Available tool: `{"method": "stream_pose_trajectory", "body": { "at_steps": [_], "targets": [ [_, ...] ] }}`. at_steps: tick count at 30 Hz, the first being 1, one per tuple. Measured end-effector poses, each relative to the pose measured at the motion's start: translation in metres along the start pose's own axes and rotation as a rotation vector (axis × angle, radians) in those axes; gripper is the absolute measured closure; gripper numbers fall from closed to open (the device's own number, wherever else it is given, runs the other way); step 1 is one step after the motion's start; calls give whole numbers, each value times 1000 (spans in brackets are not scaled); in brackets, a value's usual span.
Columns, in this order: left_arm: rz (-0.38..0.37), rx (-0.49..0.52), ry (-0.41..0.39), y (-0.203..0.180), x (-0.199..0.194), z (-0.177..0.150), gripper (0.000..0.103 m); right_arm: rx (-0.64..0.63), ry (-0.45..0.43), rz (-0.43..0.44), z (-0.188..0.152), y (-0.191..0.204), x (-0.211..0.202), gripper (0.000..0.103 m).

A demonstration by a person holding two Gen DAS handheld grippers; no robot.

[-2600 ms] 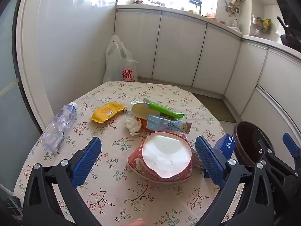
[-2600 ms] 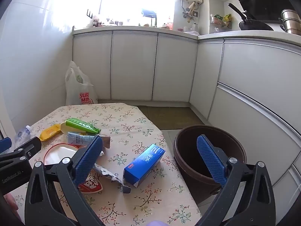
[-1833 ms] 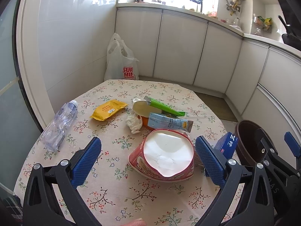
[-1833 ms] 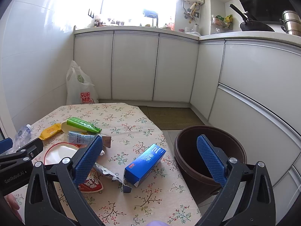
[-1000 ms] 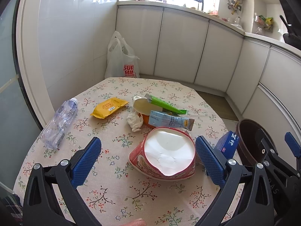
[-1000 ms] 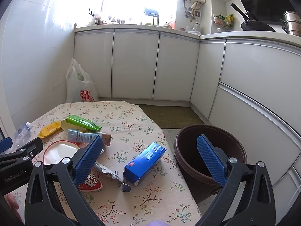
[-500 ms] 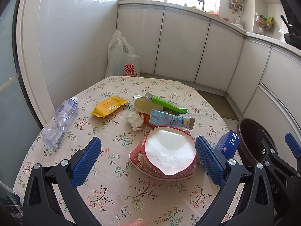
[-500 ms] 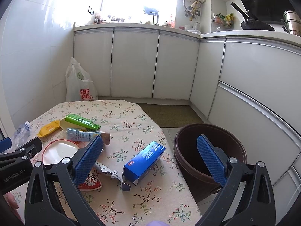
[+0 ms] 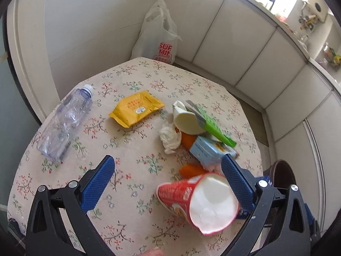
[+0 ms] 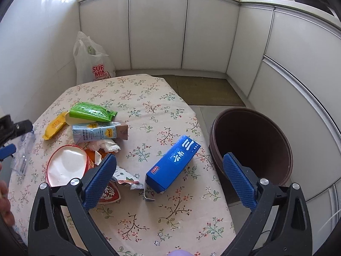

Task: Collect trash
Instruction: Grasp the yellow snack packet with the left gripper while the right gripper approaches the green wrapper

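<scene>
Both the left gripper (image 9: 170,179) and right gripper (image 10: 173,176) gape wide, empty, above the littered table (image 10: 149,98).

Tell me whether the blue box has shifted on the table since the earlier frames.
No. The blue box still lies by the table edge nearest the brown bin; only the camera tipped downward.

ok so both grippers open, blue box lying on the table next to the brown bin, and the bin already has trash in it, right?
Not quite. The right wrist view shows the brown bin empty. The rest holds: the left gripper and right gripper are open, and the blue box lies on the table beside it.
</scene>
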State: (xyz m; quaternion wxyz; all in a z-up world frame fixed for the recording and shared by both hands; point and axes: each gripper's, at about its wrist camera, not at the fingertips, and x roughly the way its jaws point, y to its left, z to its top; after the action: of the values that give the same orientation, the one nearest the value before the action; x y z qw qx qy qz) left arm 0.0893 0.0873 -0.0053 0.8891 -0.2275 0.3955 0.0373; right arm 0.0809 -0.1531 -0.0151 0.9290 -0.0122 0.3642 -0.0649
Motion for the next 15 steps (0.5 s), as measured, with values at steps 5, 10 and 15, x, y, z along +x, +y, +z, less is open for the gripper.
{"method": "stream_pose_trajectory", "body": {
  "at_steps": [5,10,15],
  "targets": [
    [24,75,97,0,40,70,6,-121,-11,-4,26,17,2,7],
    [75,163,209,1,99,103,6,-146,-79,8,28,22,11,7],
    [279,301,317,4,163,95,6,-108,-43,31,25,14,27,7]
  ]
}}
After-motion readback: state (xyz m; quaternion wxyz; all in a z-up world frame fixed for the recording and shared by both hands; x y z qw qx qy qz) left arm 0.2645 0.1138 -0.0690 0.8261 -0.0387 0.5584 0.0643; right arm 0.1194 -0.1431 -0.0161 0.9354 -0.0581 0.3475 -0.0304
